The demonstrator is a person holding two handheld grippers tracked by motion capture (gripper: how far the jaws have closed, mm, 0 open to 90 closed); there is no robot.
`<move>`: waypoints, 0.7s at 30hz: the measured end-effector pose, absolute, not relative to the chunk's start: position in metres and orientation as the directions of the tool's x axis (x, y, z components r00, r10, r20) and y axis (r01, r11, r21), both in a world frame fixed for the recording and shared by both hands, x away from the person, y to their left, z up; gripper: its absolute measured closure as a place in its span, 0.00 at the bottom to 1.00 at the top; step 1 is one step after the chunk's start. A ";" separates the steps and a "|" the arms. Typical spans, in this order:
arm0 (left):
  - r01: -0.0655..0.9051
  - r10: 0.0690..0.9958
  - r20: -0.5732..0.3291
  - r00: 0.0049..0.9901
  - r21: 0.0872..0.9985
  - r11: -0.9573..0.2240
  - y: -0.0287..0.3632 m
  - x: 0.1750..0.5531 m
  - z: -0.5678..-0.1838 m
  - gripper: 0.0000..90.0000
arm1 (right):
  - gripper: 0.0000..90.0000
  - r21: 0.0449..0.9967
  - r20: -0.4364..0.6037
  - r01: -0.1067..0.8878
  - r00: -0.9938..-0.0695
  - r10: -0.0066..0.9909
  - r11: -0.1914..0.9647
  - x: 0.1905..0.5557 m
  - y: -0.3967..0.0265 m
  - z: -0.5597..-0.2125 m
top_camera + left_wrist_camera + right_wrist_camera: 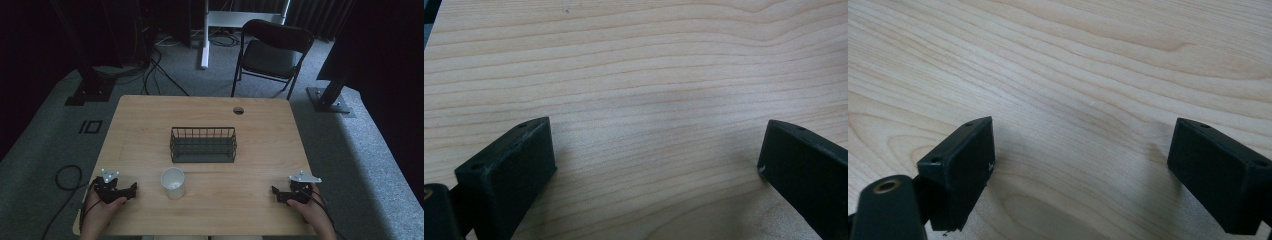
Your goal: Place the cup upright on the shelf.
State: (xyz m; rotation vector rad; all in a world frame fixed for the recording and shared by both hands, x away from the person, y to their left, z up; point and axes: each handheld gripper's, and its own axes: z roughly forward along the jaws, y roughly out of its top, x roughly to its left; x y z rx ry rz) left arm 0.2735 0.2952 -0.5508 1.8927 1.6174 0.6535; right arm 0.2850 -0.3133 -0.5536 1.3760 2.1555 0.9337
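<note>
A black wire basket (203, 144) stands at the middle of the wooden table (150, 130). A white paper cup (173, 182) stands upright in front of it, toward the left. My left gripper (131, 191) rests on the table near the front left corner, left of the cup and apart from it. Its jaws are wide apart over bare wood (654, 145). My right gripper (276, 193) rests near the front right corner, also open, with bare wood (1080, 145) between its jaws.
A round cable hole (238, 110) sits near the table's far edge. A black folding chair (270, 52) stands behind the table. Cables (67, 176) lie on the grey carpet at the left, and dark stands flank both sides.
</note>
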 end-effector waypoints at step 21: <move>0.715 0.988 0.007 0.154 0.689 -0.116 0.295 0.274 -0.551 0.02 | 0.14 0.738 0.048 0.618 -0.449 0.892 0.271 0.285 -0.316 -0.553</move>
